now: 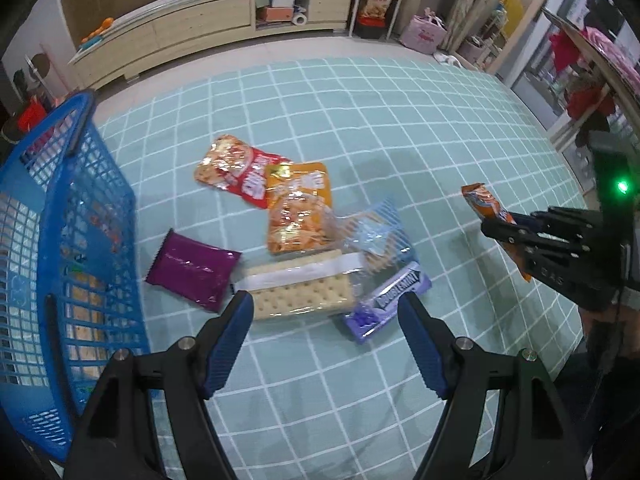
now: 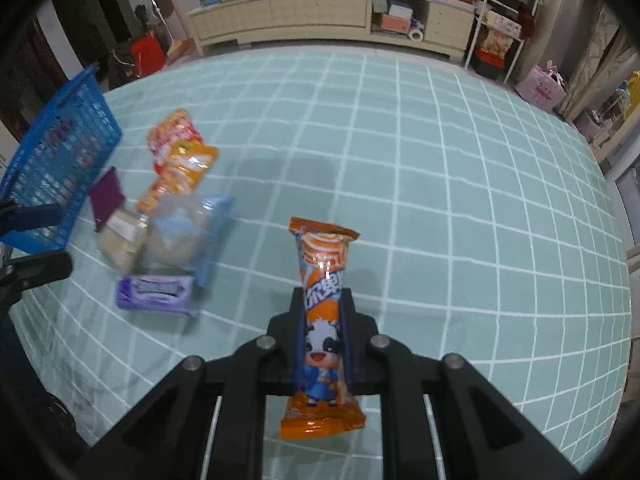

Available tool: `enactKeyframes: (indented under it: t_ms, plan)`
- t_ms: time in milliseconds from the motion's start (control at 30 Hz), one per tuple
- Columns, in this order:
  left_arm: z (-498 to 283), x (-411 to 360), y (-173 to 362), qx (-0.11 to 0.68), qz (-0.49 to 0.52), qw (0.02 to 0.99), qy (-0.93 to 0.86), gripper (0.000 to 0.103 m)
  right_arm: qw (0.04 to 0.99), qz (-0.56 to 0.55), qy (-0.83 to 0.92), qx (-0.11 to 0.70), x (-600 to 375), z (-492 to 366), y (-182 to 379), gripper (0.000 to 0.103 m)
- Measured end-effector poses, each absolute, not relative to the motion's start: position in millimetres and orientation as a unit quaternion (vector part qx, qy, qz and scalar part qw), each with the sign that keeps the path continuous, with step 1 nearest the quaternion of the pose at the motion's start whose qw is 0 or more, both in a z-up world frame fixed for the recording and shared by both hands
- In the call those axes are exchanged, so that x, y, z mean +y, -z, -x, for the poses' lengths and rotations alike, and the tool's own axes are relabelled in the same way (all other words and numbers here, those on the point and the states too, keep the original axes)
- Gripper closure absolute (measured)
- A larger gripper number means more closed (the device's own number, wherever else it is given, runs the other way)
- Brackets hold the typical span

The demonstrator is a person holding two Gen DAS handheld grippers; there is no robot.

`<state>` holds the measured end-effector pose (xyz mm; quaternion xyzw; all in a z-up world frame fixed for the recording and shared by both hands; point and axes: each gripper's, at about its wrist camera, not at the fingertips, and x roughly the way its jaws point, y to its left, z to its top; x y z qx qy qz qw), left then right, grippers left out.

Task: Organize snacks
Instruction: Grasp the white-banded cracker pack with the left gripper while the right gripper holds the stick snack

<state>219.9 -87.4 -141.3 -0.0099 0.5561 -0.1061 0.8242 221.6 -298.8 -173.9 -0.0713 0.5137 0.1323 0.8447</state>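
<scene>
checked mat (image 2: pixel 440 200); right gripper (image 2: pixel 323 300) clamps orange snack pack (image 2: pixel 322 320) lengthwise, pointing forward; left gripper (image 1: pixel 325 312) apart.

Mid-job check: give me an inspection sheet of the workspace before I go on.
Surface: teal grid-pattern mat, on the floor.
Job's things: blue basket at left with packets inside; loose pile of red snack bag, orange snack bag, purple packet, cracker pack, Doublemint pack.
Clutter: nothing seen on the mat.
Grippers: left gripper open above the crackers; right gripper shut on orange cow-print snack stick.
Cables: nothing seen.
Surroundings: low cabinet, pink bag.
</scene>
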Motion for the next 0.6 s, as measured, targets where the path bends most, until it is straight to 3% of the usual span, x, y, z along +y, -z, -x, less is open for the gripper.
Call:
enactKeyframes:
  t_ms: [200,600]
  plan:
    - [-227.7,-78.8,139.6,0.564,0.009,0.818,0.111,0.03,0.848,0.058,-0.15,0.506,-284.2,-218.7,164.7,0.085]
    - [-221.0,-96.6,167.4,0.56,-0.167,0.797,0.155,0.03,0.848,0.041,-0.2,0.489,-257.9,-218.0,163.7,0.084]
